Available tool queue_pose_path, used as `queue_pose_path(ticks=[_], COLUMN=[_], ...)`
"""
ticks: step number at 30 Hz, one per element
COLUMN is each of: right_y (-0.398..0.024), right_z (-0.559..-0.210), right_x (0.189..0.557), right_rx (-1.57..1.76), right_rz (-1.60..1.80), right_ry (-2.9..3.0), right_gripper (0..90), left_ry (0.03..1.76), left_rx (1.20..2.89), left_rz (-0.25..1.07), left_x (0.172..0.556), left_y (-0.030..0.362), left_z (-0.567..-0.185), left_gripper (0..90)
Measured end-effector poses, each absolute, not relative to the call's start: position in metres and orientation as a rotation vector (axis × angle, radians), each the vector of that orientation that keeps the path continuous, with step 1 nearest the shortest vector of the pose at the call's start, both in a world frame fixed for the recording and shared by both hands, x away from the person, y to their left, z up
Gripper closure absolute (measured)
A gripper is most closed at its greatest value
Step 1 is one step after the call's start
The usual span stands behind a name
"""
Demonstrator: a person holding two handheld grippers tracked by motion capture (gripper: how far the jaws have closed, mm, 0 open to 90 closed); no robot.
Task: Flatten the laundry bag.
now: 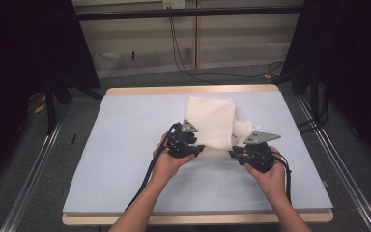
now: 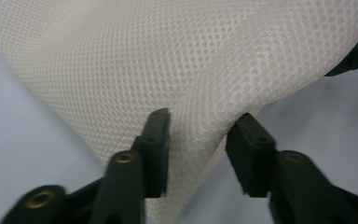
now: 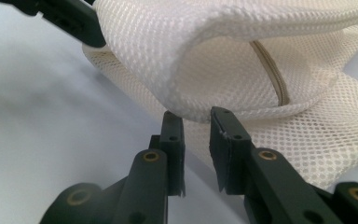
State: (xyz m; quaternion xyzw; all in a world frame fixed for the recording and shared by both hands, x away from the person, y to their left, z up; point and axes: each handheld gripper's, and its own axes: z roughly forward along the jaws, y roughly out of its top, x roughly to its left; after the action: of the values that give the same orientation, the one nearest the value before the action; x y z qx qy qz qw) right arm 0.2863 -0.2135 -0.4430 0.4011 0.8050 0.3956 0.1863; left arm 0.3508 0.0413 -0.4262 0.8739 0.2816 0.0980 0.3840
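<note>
A white mesh bag (image 1: 211, 121) lies on the pale blue table mat (image 1: 121, 145), its long side running away from me. My left gripper (image 1: 199, 149) is at its near left corner. In the left gripper view that corner (image 2: 168, 60) hangs between the jaws (image 2: 198, 135), which stand partly apart and do not squeeze the cloth. My right gripper (image 1: 234, 153) is at the near right corner, shut on the bag's raised rim (image 3: 223, 60) at its jaw tips (image 3: 196, 128). A beige zipper (image 3: 270, 70) runs inside the opening.
A wooden edge (image 1: 193, 89) borders the mat at the far side. Metal rails (image 1: 29, 169) run along the floor on both sides of the table. Cables (image 1: 183, 58) hang against the back wall. Bare mat lies left and right of the bag.
</note>
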Motion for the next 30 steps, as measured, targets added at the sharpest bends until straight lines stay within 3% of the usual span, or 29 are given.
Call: queue_pose_path(ticks=[2, 6, 16, 30], right_y=[-0.213, -0.217, -0.222, -0.226], right_z=[-0.444, -0.447, -0.450, -0.453], right_x=[0.286, 0.286, 0.286, 0.287], right_rx=[1.132, 1.150, 1.153, 1.181], right_rz=[1.096, 1.078, 1.045, 1.033], right_ry=[2.266, 2.257, 2.242, 2.238], right_gripper=[71.2, 73.2, 77.2, 77.3], left_ry=[0.763, 0.822, 0.973, 1.075], left_rx=[2.223, 2.188, 2.074, 2.018], left_rz=[0.238, 0.206, 0.145, 0.169], left_x=[0.353, 0.357, 0.363, 0.374], left_y=[0.047, 0.060, 0.093, 0.127], left_z=[-0.424, -0.423, -0.427, -0.429], left_gripper=[72.6, 79.1, 81.2, 82.3])
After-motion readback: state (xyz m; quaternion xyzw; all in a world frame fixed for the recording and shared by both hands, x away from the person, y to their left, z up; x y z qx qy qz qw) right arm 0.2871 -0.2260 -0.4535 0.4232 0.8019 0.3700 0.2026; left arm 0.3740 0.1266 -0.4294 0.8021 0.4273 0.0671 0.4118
